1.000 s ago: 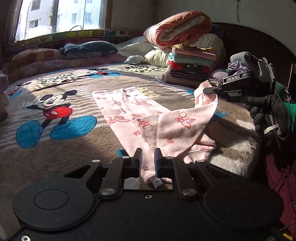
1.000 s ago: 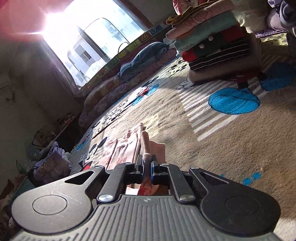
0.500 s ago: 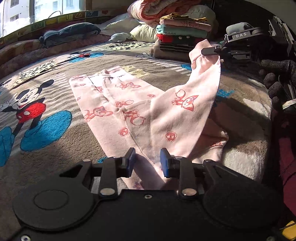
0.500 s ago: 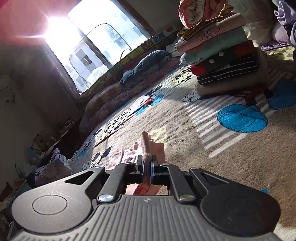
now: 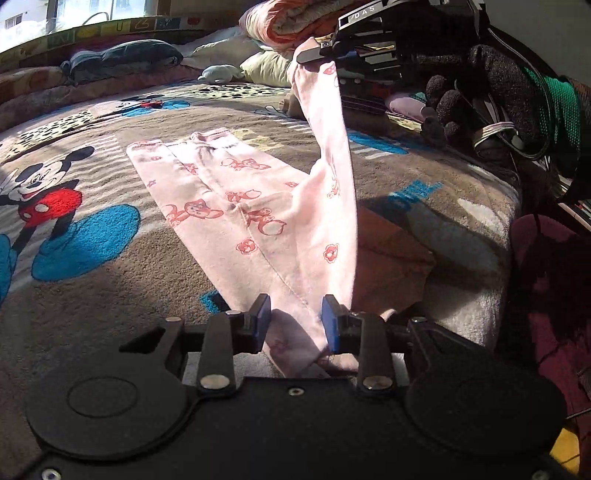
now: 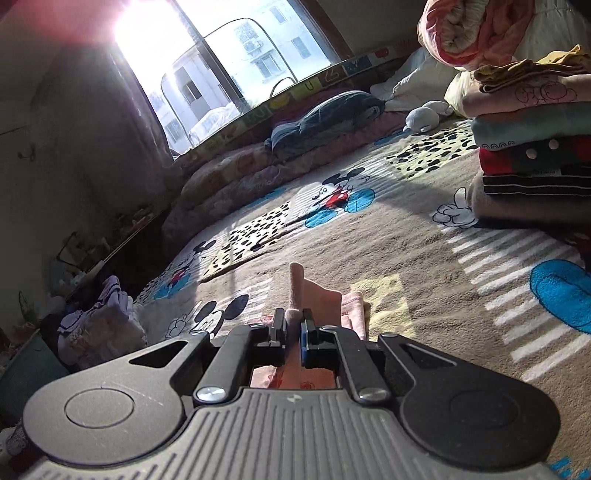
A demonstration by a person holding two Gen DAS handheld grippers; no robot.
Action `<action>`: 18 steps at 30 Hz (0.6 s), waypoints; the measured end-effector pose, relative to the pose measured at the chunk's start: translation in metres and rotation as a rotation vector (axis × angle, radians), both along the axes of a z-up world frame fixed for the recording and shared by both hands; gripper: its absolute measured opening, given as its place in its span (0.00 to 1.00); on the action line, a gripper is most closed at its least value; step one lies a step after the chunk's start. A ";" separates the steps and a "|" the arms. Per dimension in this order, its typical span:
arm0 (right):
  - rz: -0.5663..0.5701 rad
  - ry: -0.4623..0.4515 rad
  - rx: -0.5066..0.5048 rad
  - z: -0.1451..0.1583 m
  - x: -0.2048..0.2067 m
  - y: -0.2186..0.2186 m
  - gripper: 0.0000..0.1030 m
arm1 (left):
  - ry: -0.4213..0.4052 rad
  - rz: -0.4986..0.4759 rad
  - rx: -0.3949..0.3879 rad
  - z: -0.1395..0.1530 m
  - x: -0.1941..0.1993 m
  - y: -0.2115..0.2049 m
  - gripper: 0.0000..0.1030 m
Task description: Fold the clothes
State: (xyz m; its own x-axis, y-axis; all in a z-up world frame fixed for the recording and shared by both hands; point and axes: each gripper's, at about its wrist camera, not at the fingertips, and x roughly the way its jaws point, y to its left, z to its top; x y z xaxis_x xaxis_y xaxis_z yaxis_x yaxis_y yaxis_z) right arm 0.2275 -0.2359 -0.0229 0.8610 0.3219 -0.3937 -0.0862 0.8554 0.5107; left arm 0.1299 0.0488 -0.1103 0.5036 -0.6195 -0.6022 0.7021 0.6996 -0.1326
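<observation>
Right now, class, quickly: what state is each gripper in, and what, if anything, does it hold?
Left gripper: jaws open around the pink pants' near end, not clamping.
Right gripper: jaws shut on the pink pants, lifting one corner.

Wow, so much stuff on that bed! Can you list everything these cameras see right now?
Pink trousers: one, pink with red prints, flat on the blanket, one corner lifted.
Blanket: one, brown with cartoon mice, covering the bed.
Folded clothes stack: one, mixed colours, far right.
Rolled quilt: one, orange, above the stack.
Dark bundle: one, blue-grey, under the window.
Soft toy: one, grey-white, near the pillows.
Window: one, bright, far wall.
Left gripper: black, jaws open around the trousers' near end.
Right gripper: black, jaws shut on the lifted corner.
Gloved hand: one, dark, holding the right gripper.
</observation>
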 end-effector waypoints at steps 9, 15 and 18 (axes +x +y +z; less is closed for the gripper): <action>0.049 0.009 -0.063 0.008 0.035 0.041 0.09 | -0.016 -0.074 -0.053 0.001 -0.013 0.003 0.44; 0.067 0.027 -0.104 0.007 0.054 0.055 0.09 | 0.007 -0.090 -0.023 -0.006 -0.014 -0.001 0.44; 0.080 0.051 -0.134 0.003 0.066 0.064 0.09 | 0.019 -0.088 -0.033 -0.007 -0.012 0.001 0.44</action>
State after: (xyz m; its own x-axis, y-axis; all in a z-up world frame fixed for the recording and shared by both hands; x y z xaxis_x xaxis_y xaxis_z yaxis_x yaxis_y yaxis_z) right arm 0.2936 -0.1723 -0.0200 0.8124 0.3303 -0.4805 -0.1336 0.9076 0.3980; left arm 0.1175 0.0500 -0.1168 0.4348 -0.6806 -0.5896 0.7577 0.6304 -0.1688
